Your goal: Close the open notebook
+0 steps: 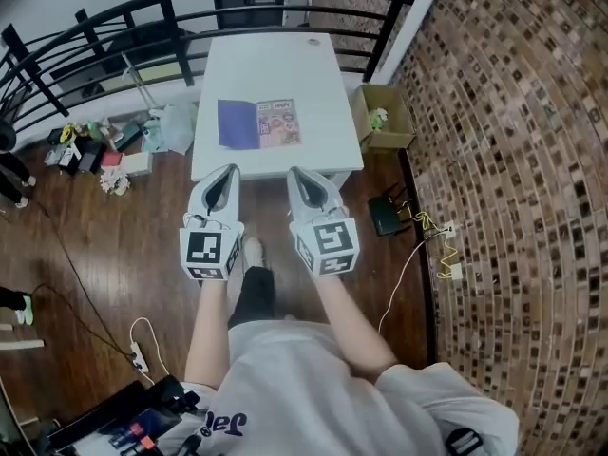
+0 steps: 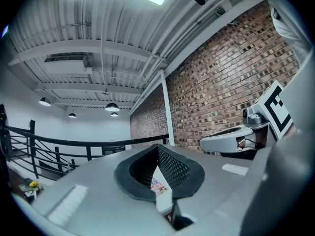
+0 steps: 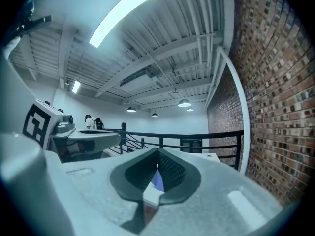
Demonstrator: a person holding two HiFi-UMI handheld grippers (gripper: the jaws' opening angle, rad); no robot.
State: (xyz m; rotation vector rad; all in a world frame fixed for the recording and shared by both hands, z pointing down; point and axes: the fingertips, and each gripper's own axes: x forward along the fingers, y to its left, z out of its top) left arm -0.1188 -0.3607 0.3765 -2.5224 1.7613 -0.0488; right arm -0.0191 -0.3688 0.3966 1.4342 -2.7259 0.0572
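Note:
An open notebook [image 1: 258, 123] lies flat near the front edge of a white table [image 1: 275, 65], with a purple page on the left and a pink printed page on the right. Both grippers are held level, short of the table, pointing at it. My left gripper [image 1: 230, 170] is shut and empty, in line with the purple page. My right gripper [image 1: 297, 173] also looks shut and empty, near the table's front right corner. Slivers of the notebook [image 2: 158, 186] [image 3: 157, 181] show between the pads in both gripper views.
A black curved railing [image 1: 190, 8] runs behind the table. A cardboard box [image 1: 385, 117] stands right of the table, a black device with cables [image 1: 388, 215] lies on the floor below it. Bags and clutter [image 1: 95, 150] lie on the left. A brick wall [image 1: 513, 112] bounds the right.

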